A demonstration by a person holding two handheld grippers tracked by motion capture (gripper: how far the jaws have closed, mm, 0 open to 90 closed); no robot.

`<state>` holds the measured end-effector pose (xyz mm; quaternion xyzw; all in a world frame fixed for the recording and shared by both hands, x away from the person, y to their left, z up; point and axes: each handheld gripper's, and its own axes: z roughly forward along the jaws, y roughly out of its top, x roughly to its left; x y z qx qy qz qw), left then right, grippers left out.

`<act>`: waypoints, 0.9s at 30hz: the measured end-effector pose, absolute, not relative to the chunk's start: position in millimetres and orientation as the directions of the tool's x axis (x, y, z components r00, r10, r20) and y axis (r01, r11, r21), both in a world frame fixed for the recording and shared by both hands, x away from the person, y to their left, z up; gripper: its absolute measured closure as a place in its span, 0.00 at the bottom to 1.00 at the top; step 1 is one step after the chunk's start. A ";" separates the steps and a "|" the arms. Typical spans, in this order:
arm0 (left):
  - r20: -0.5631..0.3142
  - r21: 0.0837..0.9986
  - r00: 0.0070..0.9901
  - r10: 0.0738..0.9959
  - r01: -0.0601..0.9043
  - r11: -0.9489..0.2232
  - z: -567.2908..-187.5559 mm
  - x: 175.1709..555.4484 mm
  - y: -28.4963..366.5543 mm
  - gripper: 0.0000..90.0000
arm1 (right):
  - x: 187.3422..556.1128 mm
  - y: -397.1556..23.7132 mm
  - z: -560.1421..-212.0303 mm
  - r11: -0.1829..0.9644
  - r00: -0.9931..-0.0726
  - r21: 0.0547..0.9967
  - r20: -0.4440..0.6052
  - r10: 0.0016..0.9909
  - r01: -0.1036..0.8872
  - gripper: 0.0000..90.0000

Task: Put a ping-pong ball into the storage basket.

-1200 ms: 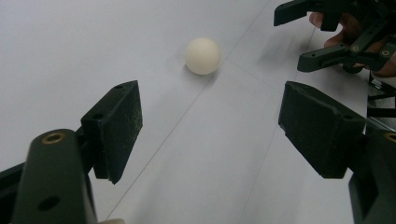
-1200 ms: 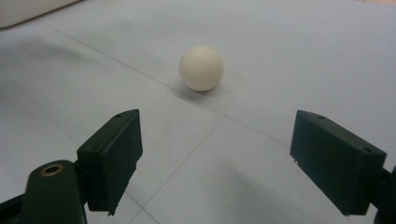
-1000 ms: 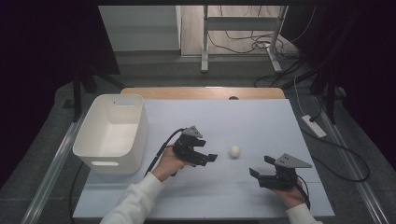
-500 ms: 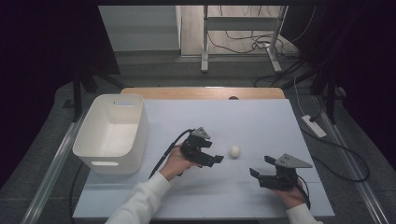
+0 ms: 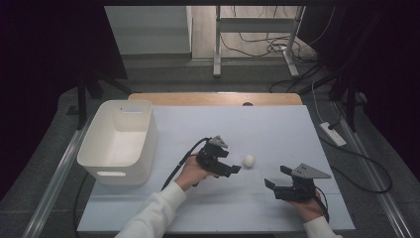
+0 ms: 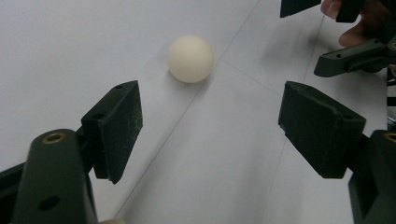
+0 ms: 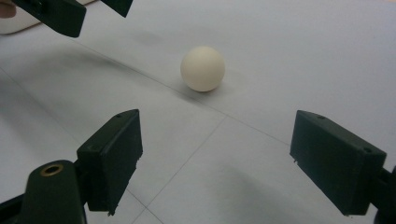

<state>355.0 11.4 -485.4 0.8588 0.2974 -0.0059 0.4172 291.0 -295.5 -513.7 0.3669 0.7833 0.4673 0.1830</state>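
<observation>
Your left gripper [image 6: 208,128] has its two black jaws spread wide over the pale, faintly lined table surface [image 6: 70,51]. The small cream-white round ball [image 6: 190,59] lies ahead of them, nearer your left-hand jaw and touching neither. Beyond your right-hand jaw sits the other black gripper [image 6: 348,56], with fingertips [image 6: 332,6] on it.

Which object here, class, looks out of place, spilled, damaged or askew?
Nothing stands out. The small white ball rests whole on the table, just ahead of the open left gripper. The white bin stands upright at the left edge. The right gripper is open too, apart from the ball.
</observation>
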 end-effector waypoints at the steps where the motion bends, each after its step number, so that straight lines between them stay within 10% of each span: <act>1: -0.258 0.713 0.823 0.506 0.516 -0.475 -485.4 355.0 11.4 0.25 | 291.0 -295.5 -513.7 0.294 -0.664 0.866 0.056 0.746 0.404 0.19; 27: -0.247 0.694 0.820 0.516 0.521 -0.497 -494.5 366.0 -3.7 0.25 | 291.2 -296.3 -514.6 0.298 -0.662 0.864 0.054 0.748 0.407 0.19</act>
